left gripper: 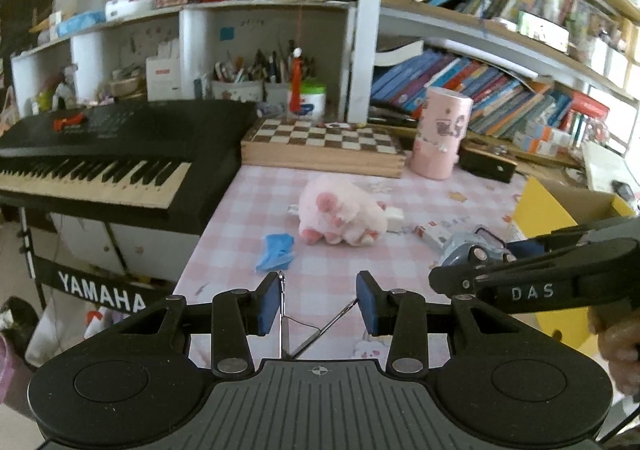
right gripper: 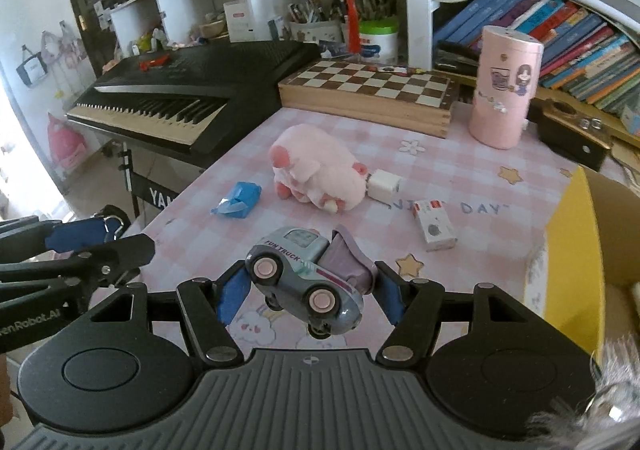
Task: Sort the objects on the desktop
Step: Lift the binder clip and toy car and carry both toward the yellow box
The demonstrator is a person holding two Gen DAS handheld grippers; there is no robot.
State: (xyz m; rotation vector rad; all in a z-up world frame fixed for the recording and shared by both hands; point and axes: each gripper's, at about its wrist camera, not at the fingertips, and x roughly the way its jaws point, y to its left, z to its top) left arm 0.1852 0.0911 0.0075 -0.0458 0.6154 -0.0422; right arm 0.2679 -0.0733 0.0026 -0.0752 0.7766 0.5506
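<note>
- Right wrist view shows my right gripper (right gripper: 306, 292) with its fingers about half open and closed on the toy truck (right gripper: 306, 282), which hangs tilted above the worktop (right gripper: 480, 178); I judge it is lifted so it can go to the yellow box (right gripper: 568, 250) at the right.
- Left wrist view shows my left gripper (left gripper: 320, 302) with fingers nearly closed on a thin wire clip (left gripper: 304, 326); the pads seem to pinch its two ends, so it sits low between them.
- On the worktop the pink plush toy (right gripper: 316, 170), the blue wrapper (right gripper: 238, 200), the white cube (right gripper: 383, 184) and the small white carton (right gripper: 435, 230) still wait for sorting.
- The small white carton lies between the truck and the box, but it is low, so I think it blocks little.
- The chessboard box (right gripper: 368, 94), pink canister (right gripper: 504, 90) and keyboard (right gripper: 180, 98) stand behind, well apart from both grippers.
</note>
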